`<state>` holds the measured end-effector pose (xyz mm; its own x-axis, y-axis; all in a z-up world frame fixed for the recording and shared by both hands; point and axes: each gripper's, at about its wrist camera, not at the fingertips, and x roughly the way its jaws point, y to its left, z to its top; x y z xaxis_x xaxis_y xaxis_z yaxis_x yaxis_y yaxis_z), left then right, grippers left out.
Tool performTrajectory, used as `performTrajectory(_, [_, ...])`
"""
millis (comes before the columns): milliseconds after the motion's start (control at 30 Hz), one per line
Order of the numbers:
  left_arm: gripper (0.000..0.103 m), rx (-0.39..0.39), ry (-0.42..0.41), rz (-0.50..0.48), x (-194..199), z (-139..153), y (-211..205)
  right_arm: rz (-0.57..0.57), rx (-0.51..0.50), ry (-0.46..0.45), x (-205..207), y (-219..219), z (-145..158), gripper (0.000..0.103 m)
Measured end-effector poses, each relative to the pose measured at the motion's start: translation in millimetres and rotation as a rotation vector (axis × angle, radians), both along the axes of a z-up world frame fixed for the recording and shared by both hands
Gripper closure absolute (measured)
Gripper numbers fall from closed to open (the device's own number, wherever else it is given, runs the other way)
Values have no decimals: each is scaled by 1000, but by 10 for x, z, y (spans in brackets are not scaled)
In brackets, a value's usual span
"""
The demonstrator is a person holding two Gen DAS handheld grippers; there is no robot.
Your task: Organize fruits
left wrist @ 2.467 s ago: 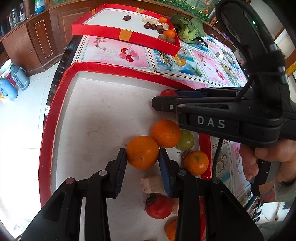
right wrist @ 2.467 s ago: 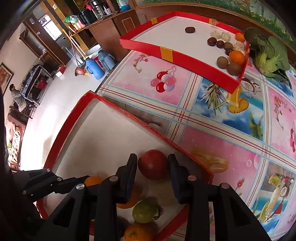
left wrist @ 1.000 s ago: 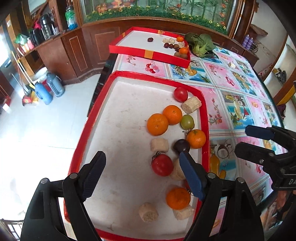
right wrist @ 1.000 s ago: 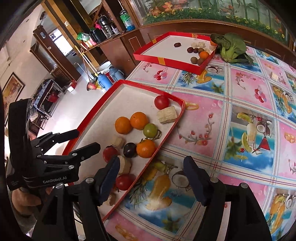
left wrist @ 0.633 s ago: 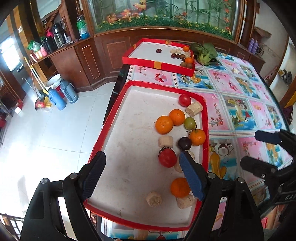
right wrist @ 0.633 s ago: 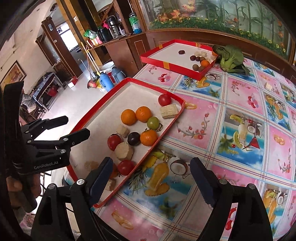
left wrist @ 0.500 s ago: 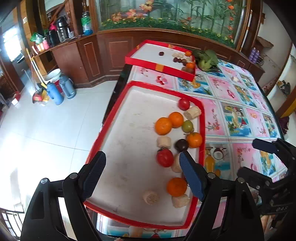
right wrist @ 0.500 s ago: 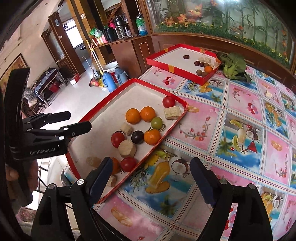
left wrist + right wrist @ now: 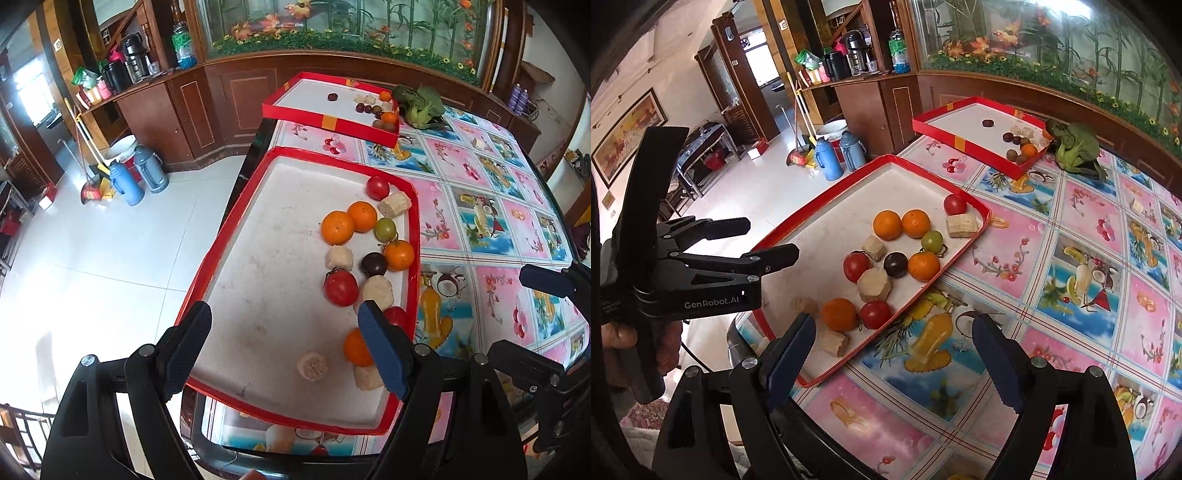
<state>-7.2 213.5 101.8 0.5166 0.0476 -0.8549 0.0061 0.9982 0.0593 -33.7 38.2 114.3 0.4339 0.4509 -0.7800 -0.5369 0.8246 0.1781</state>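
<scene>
**Now both grippers are held clear above the fruit tray**

Largest in view, the table (image 9: 1082, 236) is covered with a pink and blue fruit-patterned cloth. On its near corner the large red-rimmed tray (image 9: 225, 229) is laid, and a smaller red tray (image 9: 325, 120) is set farther back, beside a leafy green vegetable (image 9: 1073, 147).

The left gripper (image 9: 284, 345) is held above the near end of the large tray, its jaws spread wide with nothing between the pads. The right gripper (image 9: 892, 360) is held over the tray's near right edge and the cloth beside it; its jaws are likewise wide apart and empty. A hand (image 9: 635, 347) is seen on the left gripper's handle in the right wrist view.

All the fruit is gathered along the tray's right side, ahead of and below both tools and touched by neither. Two oranges (image 9: 349, 221) are set side by side, touching, toward the far end, with a red tomato (image 9: 377, 187) beyond them at the far right corner. A third orange (image 9: 399, 254) is lodged against the right rim, with a green fruit (image 9: 385, 228) just behind it and a dark plum (image 9: 373, 263) just to its left. A stemmed tomato (image 9: 340, 288) lies nearer, and a fourth orange (image 9: 839, 314) is partly hidden by the left gripper's right finger in the left wrist view. Pale cut chunks (image 9: 312, 365) are scattered among them.
</scene>
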Motion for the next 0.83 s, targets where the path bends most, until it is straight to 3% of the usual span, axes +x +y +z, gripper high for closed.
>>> performTrajectory(333, [21,33,20,13,-84,-33,-35,24,16,13,-35,11,-7,15])
performTrajectory(567, [21,-24,41,19,-79,-60,0,45,17,8,-47,33,-4,15])
performTrajectory(833, [21,-8,29,23,-99,-42,-38,69,15,-1,-48,59,8,15])
